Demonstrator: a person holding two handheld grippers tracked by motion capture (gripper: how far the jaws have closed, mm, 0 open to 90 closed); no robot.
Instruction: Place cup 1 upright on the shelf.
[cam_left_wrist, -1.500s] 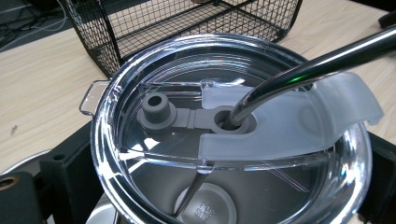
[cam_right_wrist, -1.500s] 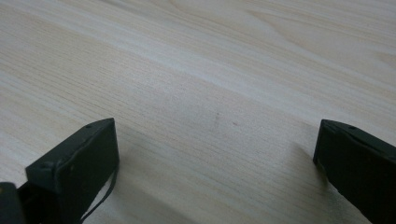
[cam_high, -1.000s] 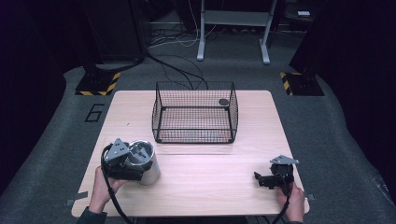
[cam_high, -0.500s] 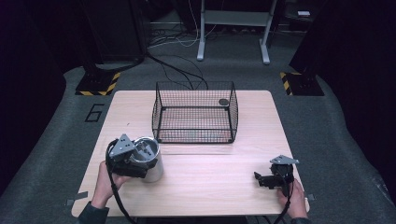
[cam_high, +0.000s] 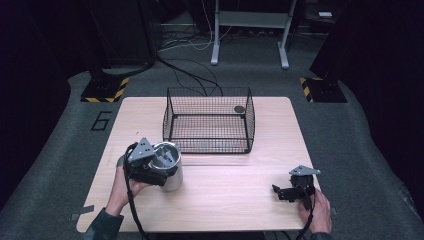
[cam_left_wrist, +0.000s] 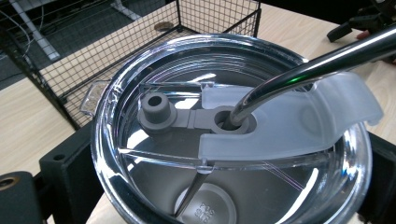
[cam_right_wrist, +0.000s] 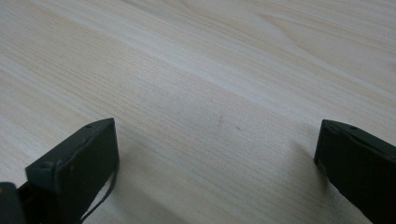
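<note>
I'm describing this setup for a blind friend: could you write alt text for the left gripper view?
A steel tumbler with a clear lid sits between the left gripper's black jaws, seen from above, a bent metal straw poking through the lid's hole. Behind it on the wooden table stands a black wire basket.

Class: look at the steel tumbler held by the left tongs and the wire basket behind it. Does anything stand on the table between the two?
Nothing visible does. The tumbler, gripped by the left tongs, stands just in front of the wire basket, with bare table between; the basket's near wall itself must be cleared.

Table brightly lit; surroundings dark; glare on tumbler lid (cam_left_wrist: 233, 126).
</note>
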